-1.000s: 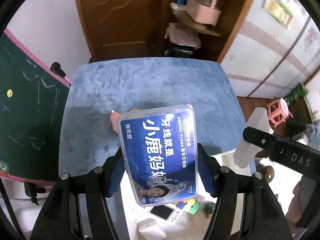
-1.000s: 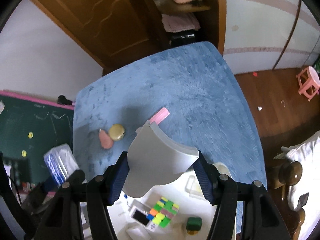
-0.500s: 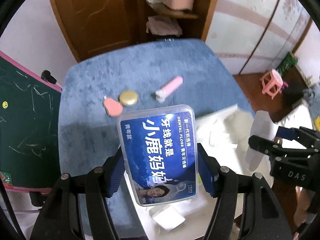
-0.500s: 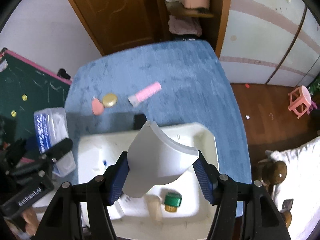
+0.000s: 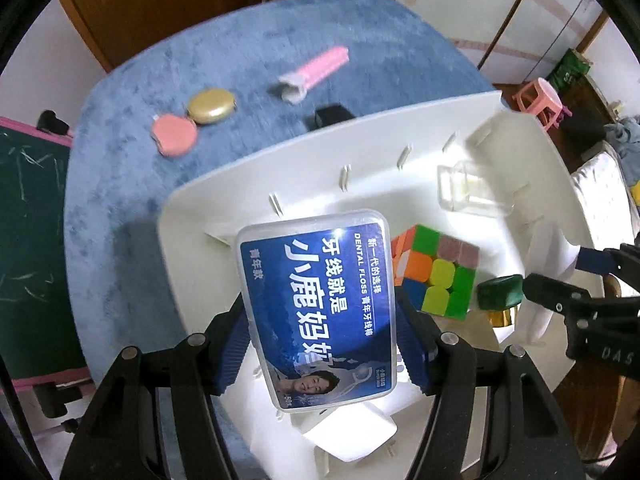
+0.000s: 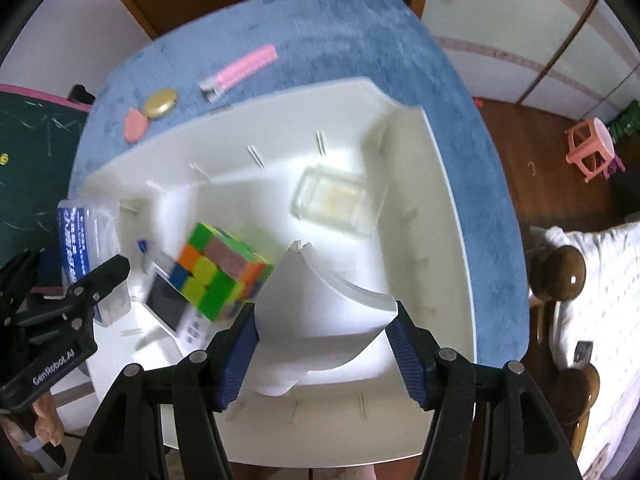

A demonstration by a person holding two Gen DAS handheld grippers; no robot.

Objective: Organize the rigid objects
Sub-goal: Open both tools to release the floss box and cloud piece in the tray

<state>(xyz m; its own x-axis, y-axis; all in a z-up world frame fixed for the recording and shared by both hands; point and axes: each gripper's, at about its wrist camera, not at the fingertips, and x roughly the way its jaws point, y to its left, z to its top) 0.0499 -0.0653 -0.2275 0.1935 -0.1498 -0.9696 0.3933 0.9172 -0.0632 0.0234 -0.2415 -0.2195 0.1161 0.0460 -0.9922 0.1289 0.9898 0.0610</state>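
Note:
My left gripper (image 5: 324, 332) is shut on a clear dental floss box (image 5: 316, 304) with a blue label, held over the left part of a white divided tray (image 5: 224, 184). My right gripper (image 6: 326, 332) is shut on a white curved plastic piece (image 6: 316, 312) above the tray's (image 6: 400, 160) middle. In the tray lie a colour cube (image 5: 440, 276) (image 6: 216, 276), a green-capped little bottle (image 5: 500, 292), a clear small box (image 6: 332, 204) and a white device with a dark screen (image 6: 168, 308). The floss box (image 6: 80, 240) also shows at the left of the right wrist view.
The tray rests on a blue fuzzy table (image 5: 120, 200). Beyond it lie a pink ribbed stick (image 5: 316, 70), a gold round case (image 5: 211, 105), a pink disc (image 5: 174, 135) and a small black object (image 5: 330, 116). A green chalkboard (image 5: 28, 220) stands left; a pink stool (image 6: 592, 148) right.
Both grippers have sunk toward the tray with their objects still held. The tray and its contents now fill the views; the table items sit farther up the frames.

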